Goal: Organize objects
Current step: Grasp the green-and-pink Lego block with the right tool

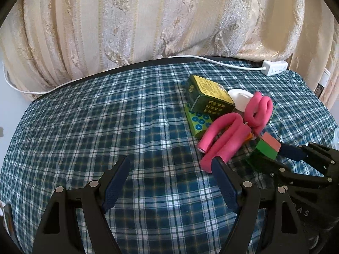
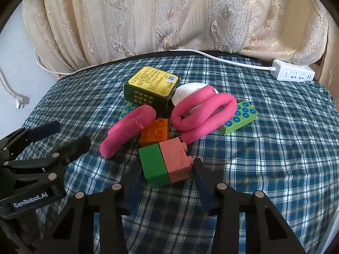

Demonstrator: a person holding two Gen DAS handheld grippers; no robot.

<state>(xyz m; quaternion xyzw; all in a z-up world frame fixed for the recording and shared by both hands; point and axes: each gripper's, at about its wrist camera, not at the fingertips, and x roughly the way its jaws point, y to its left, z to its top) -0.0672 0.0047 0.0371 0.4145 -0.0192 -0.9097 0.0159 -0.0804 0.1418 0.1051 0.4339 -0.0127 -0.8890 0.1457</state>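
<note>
A pile of objects sits on the plaid cloth (image 1: 106, 116): a dark green box with a yellow top (image 2: 151, 86), a bent pink foam tube (image 2: 203, 114), a light green studded plate (image 2: 239, 117), an orange brick (image 2: 155, 132) and a white round object (image 2: 186, 92). My right gripper (image 2: 165, 175) is shut on a green-and-pink block (image 2: 166, 162), low over the cloth. My left gripper (image 1: 171, 182) is open and empty, just left of the pile, its right finger near the pink tube's end (image 1: 208, 165). The block also shows in the left wrist view (image 1: 268, 146).
A white power strip (image 2: 293, 73) with its cable lies at the table's back right edge. A cream patterned curtain (image 2: 169, 17) hangs right behind the table. A white plug (image 2: 20, 102) dangles at the left.
</note>
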